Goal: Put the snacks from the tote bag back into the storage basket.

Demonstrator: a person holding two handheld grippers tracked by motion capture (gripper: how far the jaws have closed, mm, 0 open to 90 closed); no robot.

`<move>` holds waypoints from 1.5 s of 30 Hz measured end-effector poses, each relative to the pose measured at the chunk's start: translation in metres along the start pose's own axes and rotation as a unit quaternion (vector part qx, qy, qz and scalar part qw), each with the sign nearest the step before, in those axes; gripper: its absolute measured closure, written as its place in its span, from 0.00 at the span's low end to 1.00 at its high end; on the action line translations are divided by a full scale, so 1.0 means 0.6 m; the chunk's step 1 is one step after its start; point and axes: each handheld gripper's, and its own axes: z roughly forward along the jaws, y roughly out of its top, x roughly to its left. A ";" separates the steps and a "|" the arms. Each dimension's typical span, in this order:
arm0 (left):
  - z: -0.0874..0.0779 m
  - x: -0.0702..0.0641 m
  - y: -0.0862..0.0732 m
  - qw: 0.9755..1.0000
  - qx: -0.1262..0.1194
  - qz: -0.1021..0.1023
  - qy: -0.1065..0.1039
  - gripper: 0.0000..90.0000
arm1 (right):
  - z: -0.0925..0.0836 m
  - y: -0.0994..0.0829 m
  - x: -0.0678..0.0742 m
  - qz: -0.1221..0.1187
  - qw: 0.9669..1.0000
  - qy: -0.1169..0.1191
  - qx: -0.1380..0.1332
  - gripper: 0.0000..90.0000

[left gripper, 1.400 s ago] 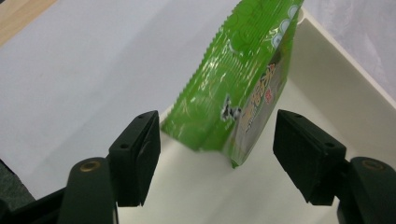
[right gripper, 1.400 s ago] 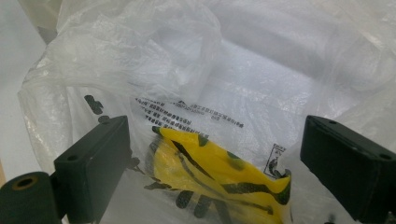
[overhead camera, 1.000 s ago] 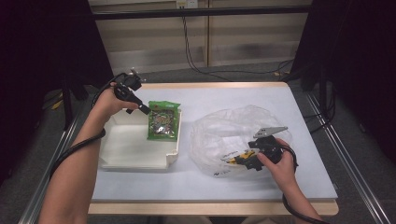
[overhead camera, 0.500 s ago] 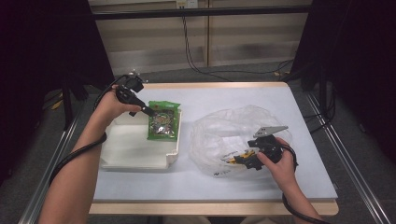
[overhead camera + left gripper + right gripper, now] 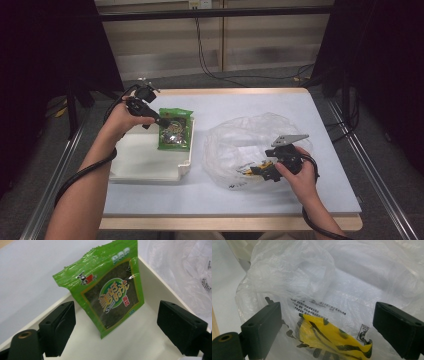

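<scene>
A green seaweed snack packet (image 5: 175,133) (image 5: 110,292) leans upright against the far right wall of the white tray (image 5: 145,165) (image 5: 160,287). My left gripper (image 5: 161,121) (image 5: 116,332) points at it from the left. Its jaws have just been opening and now stand wide, with the packet beyond them and untouched. My right gripper (image 5: 256,172) (image 5: 327,330) rests open against the crumpled clear plastic bag (image 5: 250,137) (image 5: 324,277), and a yellow and black packet (image 5: 329,336) inside the bag lies between its jaws.
The pale blue table top (image 5: 240,105) carries the tray on the left and the bag on the right. Cables trail from both grippers. Metal rails run along both sides of the table, and dark curtains stand beyond them.
The left hand has shifted only slightly by the packet's top left corner. The green packet stays leaning in the tray. The right hand has not moved.
</scene>
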 end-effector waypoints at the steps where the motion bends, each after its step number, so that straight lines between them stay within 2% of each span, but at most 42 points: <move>1: 0.001 -0.002 0.000 1.000 0.000 -0.002 -0.002 0.16 | 0.000 0.000 0.000 -0.001 1.000 0.001 0.000 0.10; 3: 0.003 -0.004 -0.001 1.000 -0.006 -0.002 -0.003 0.16 | -0.002 -0.002 0.000 0.001 1.000 0.001 -0.001 0.10; 4: 0.006 -0.006 -0.001 1.000 -0.013 -0.011 -0.005 0.15 | -0.003 -0.002 -0.001 0.002 1.000 0.002 -0.002 0.10; 5: 0.006 -0.005 0.000 1.000 -0.005 -0.003 -0.006 0.15 | -0.003 -0.003 -0.001 0.004 1.000 0.003 -0.004 0.10; 6: 0.008 -0.008 0.000 1.000 -0.012 -0.009 -0.004 0.15 | -0.004 -0.004 -0.002 0.007 1.000 0.000 -0.002 0.10; 8: 0.011 -0.010 0.002 1.000 -0.008 0.002 -0.008 0.13 | -0.006 -0.004 -0.004 0.007 1.000 0.000 -0.004 0.10; 11: 0.018 -0.021 0.002 1.000 -0.018 0.000 -0.009 0.13 | -0.009 0.001 -0.005 0.006 1.000 0.000 -0.010 0.10; 12: 0.018 -0.023 0.002 1.000 -0.012 0.011 -0.009 0.12 | -0.009 0.002 -0.004 0.006 1.000 -0.001 -0.011 0.10; 17: 0.021 -0.035 -0.006 1.000 -0.017 0.018 -0.014 0.11 | -0.010 0.001 -0.002 0.002 1.000 0.002 -0.009 0.09; 18: 0.025 -0.040 -0.009 0.999 -0.030 0.004 -0.014 0.11 | -0.010 0.001 -0.002 0.006 1.000 0.001 -0.008 0.09; 19: 0.023 -0.038 -0.011 0.999 -0.019 0.021 -0.016 0.11 | -0.010 0.000 -0.002 0.005 1.000 0.001 -0.008 0.09; 20: 0.026 -0.042 -0.014 0.999 -0.030 0.006 -0.015 0.11 | -0.010 0.000 -0.002 0.004 1.000 0.002 -0.008 0.09; 21: 0.024 -0.040 -0.015 0.999 -0.023 0.018 -0.016 0.11 | -0.010 0.000 -0.001 0.004 1.000 0.002 -0.008 0.09; 22: 0.027 -0.045 -0.018 0.999 -0.037 0.000 -0.014 0.11 | -0.009 0.000 0.000 0.005 1.000 0.002 -0.008 0.09; 23: 0.024 -0.042 -0.019 0.999 -0.027 0.015 -0.016 0.11 | -0.009 0.001 0.000 0.002 1.000 0.003 -0.008 0.09; 24: 0.025 -0.045 -0.021 0.999 -0.037 0.004 -0.016 0.11 | -0.008 0.001 0.001 0.001 1.000 0.003 -0.008 0.09; 25: 0.022 -0.042 -0.023 0.999 -0.031 0.015 -0.020 0.11 | -0.009 0.002 0.001 0.000 1.000 0.005 -0.008 0.09; 26: 0.023 -0.044 -0.025 0.999 -0.039 0.009 -0.018 0.11 | -0.009 0.003 0.002 -0.003 1.000 0.006 -0.010 0.09; 29: 0.021 -0.045 -0.031 0.999 -0.040 0.014 -0.020 0.11 | -0.008 0.005 0.004 -0.003 1.000 0.006 -0.010 0.09; 30: 0.023 -0.049 -0.034 0.998 -0.052 -0.003 -0.020 0.12 | -0.008 0.005 0.004 -0.004 1.000 0.007 -0.010 0.09; 31: 0.023 -0.046 -0.036 0.999 -0.048 0.008 -0.018 0.12 | -0.008 0.005 0.005 -0.003 1.000 0.006 -0.010 0.09; 32: 0.024 -0.048 -0.039 0.998 -0.053 0.000 -0.020 0.11 | -0.007 0.005 0.005 -0.004 1.000 0.007 -0.009 0.09; 33: 0.023 -0.045 -0.042 0.999 -0.046 0.014 -0.020 0.11 | -0.007 0.005 0.005 -0.005 1.000 0.007 -0.008 0.09; 34: 0.025 -0.045 -0.045 0.999 -0.046 0.013 -0.019 0.11 | -0.007 0.005 0.006 -0.004 1.000 0.006 -0.008 0.09; 35: 0.027 -0.049 -0.048 0.998 -0.056 -0.001 -0.019 0.11 | -0.006 0.005 0.006 -0.007 1.000 0.008 -0.007 0.09; 36: 0.028 -0.048 -0.051 0.998 -0.055 0.003 -0.016 0.11 | -0.005 0.005 0.007 -0.005 1.000 0.008 -0.006 0.09; 37: 0.029 -0.049 -0.055 0.998 -0.057 -0.002 -0.017 0.11 | -0.005 0.005 0.007 -0.006 1.000 0.006 -0.007 0.09; 39: 0.029 -0.046 -0.061 0.999 -0.049 0.013 -0.018 0.11 | -0.004 0.005 0.008 -0.008 1.000 0.010 -0.006 0.09; 41: 0.033 -0.049 -0.067 0.998 -0.053 0.006 -0.013 0.11 | -0.003 0.004 0.009 -0.007 1.000 0.010 -0.005 0.09; 42: 0.037 -0.053 -0.070 0.998 -0.065 -0.010 -0.014 0.11 | -0.003 0.004 0.009 -0.006 1.000 0.009 -0.005 0.09; 44: 0.037 -0.050 -0.075 0.999 -0.053 0.007 -0.011 0.11 | -0.003 0.004 0.010 -0.007 1.000 0.008 -0.004 0.09; 45: 0.041 -0.052 -0.077 0.998 -0.058 -0.001 -0.010 0.11 | -0.003 0.004 0.010 -0.007 1.000 0.008 -0.003 0.09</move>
